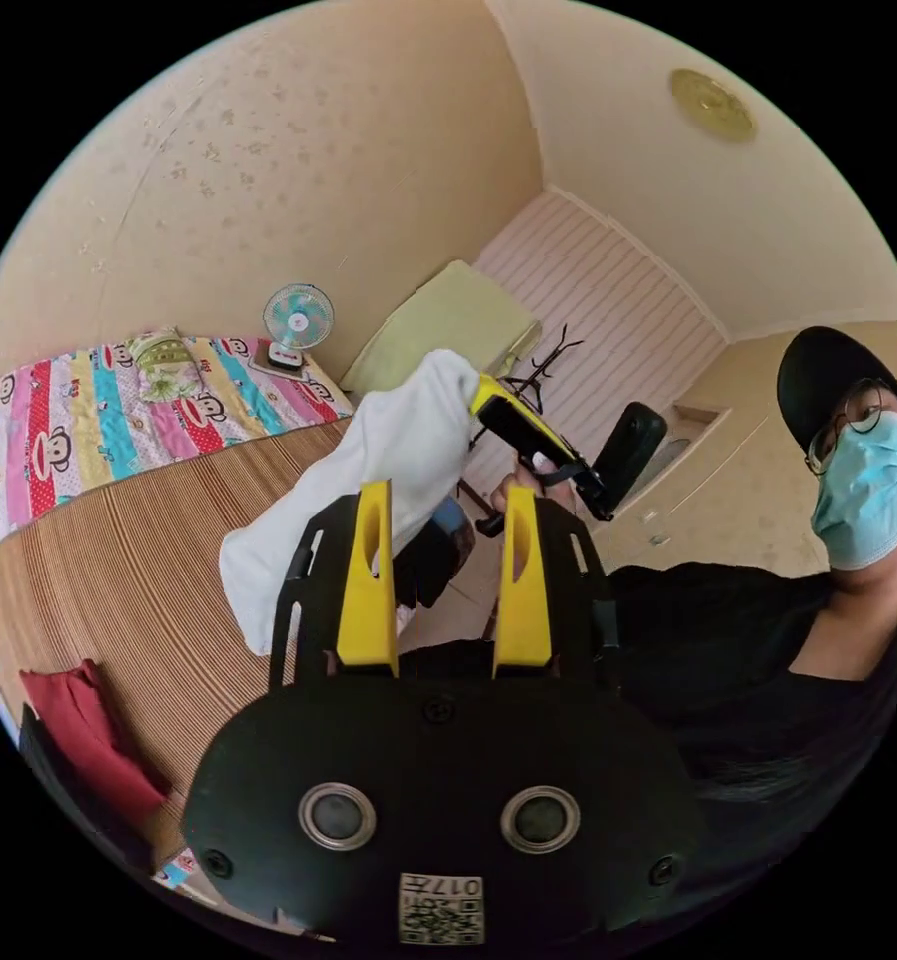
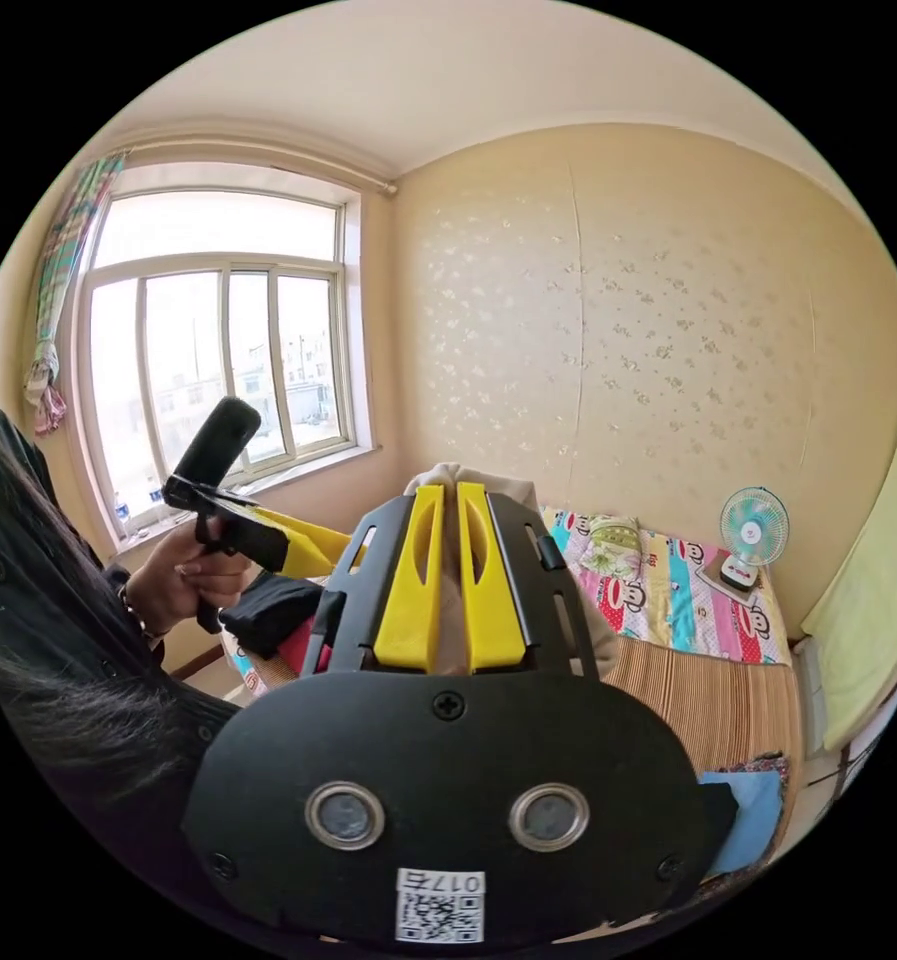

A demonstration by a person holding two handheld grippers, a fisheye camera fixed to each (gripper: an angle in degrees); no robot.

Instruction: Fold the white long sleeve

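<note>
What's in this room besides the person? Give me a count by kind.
Grippers: 2 (left, right)
White garment: 1
Fan: 1
Window: 1
Red cloth: 1
Blue cloth: 1
Total: 7

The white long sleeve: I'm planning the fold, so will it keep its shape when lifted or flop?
Probably floppy: pinched in the right gripper, the white long sleeve hangs bunched and limp. It seems light, since one gripper holds it up. The left gripper stands open, free to catch the drooping end.
</note>
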